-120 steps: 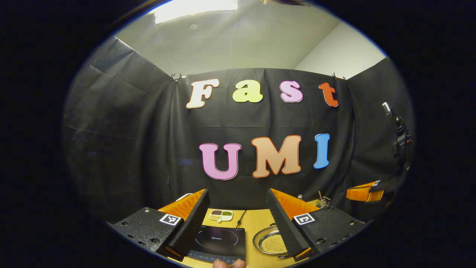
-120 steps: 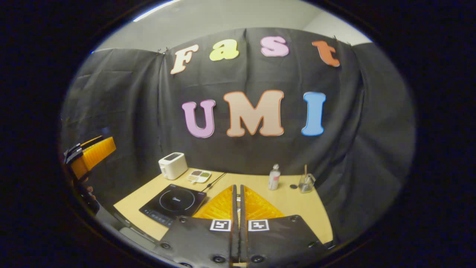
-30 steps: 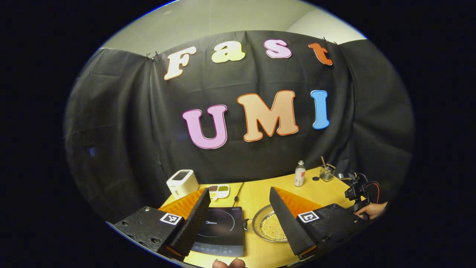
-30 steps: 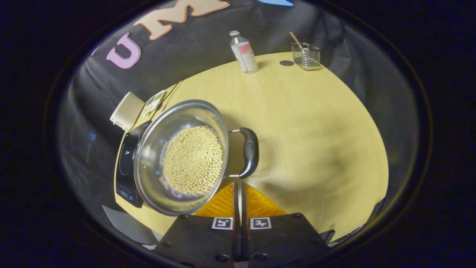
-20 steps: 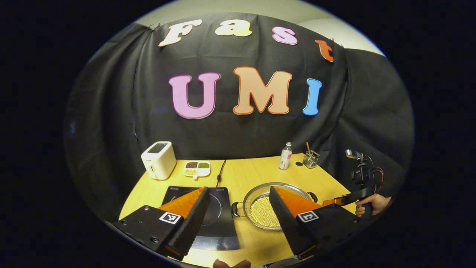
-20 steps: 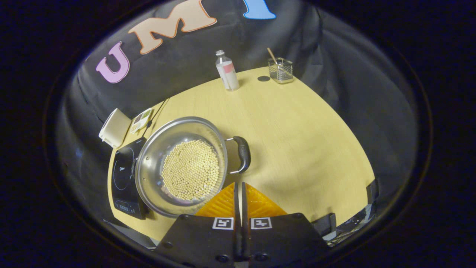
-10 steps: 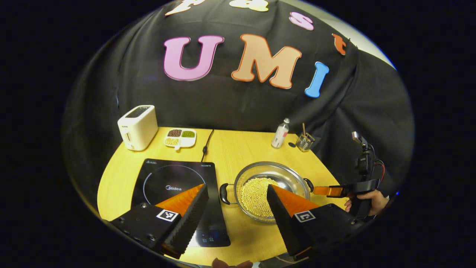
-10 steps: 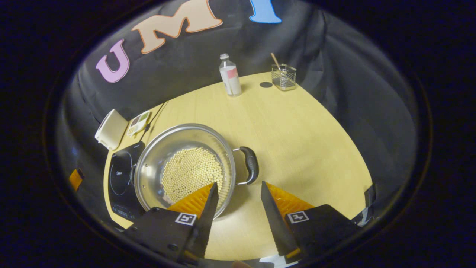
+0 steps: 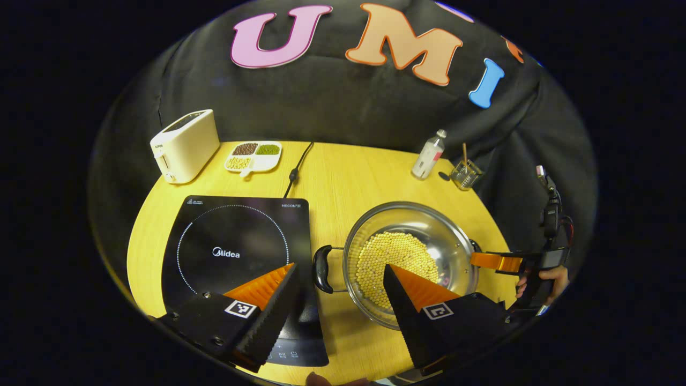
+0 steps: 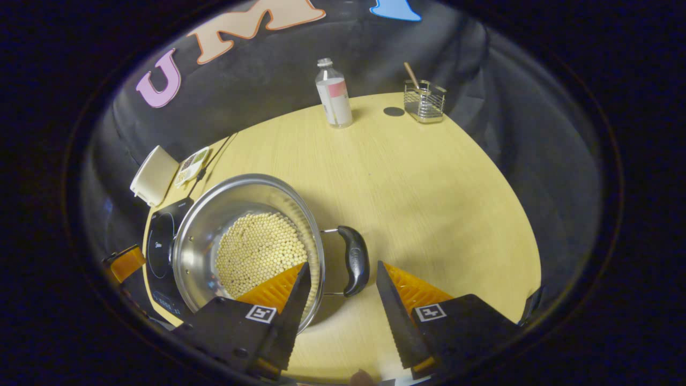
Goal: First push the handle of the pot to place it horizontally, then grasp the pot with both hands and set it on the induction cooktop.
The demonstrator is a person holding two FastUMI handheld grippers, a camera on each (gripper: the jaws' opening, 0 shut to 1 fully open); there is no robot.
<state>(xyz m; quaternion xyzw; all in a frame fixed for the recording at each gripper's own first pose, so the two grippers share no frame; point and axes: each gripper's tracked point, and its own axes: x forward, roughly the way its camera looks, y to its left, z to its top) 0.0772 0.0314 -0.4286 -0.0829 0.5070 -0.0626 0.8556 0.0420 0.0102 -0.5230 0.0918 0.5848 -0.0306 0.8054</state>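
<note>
A steel pot (image 9: 407, 214) holding pale round beans stands on the wooden table (image 9: 332, 187), just right of the black induction cooktop (image 9: 236, 246). Its two black handles point left and right. My left gripper (image 9: 339, 268) is open, and the pot's left handle (image 9: 320, 261) lies in the gap between its fingers, untouched. My right gripper (image 10: 343, 265) is also open, with the right handle (image 10: 355, 260) between its fingers and no pressing that I can see. The pot (image 10: 257, 241) sits to the left in that view. A hand holds the right gripper (image 9: 493, 261) at the pot's far side.
At the back left stand a white toaster (image 9: 185, 145) and a divided dish of beans (image 9: 253, 155). The cooktop's cord (image 9: 293, 171) runs toward the wall. A small bottle (image 10: 333, 94) and a wire holder (image 10: 424, 101) stand at the back right. The table's front edge is close.
Both grippers have come down and closer to the pot. The right gripper, shut a second ago, has opened around the right handle. The left gripper stayed open.
</note>
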